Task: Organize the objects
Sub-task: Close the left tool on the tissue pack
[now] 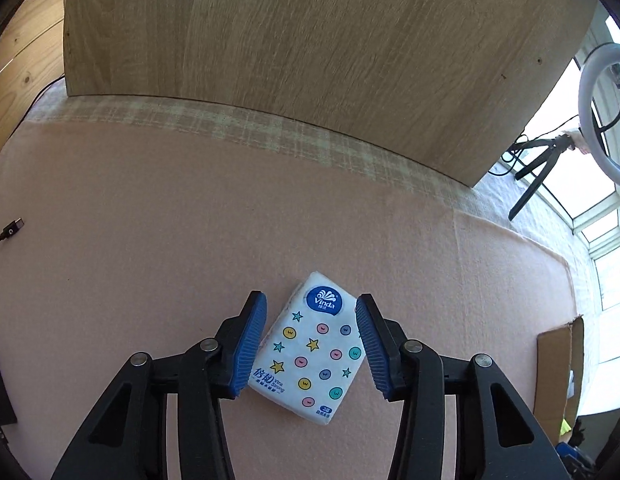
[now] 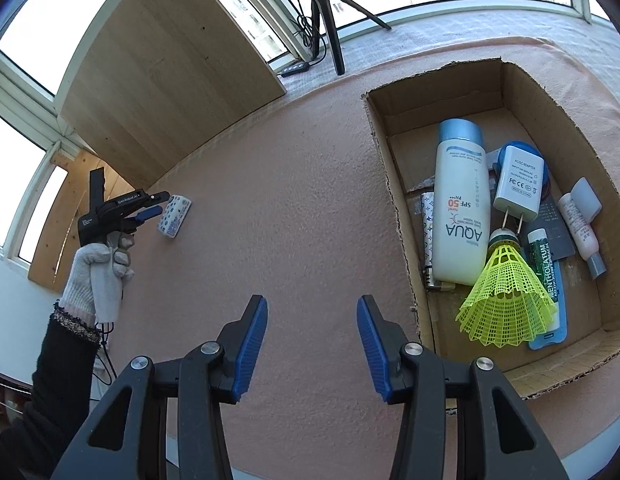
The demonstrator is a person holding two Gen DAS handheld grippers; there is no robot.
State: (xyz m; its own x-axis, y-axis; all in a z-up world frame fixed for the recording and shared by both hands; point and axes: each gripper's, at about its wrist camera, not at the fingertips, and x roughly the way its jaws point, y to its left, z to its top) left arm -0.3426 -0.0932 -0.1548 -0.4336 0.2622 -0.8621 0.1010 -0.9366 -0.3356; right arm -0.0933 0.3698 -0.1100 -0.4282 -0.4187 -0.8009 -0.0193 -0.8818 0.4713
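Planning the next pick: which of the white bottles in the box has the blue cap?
The big AQUA sunscreen bottle, lying against the cardboard box's left wall. The small white bottle on the right has a grey cap.

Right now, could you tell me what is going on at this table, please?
A person with a two-finger gripper in each hand is tidying small items into a cardboard box. The left gripper is open around a tissue pack lying on the pink cloth, not yet clamped. The right gripper is open and empty, beside the box. Inside are a sunscreen bottle, a white adapter, a yellow shuttlecock and other small things.
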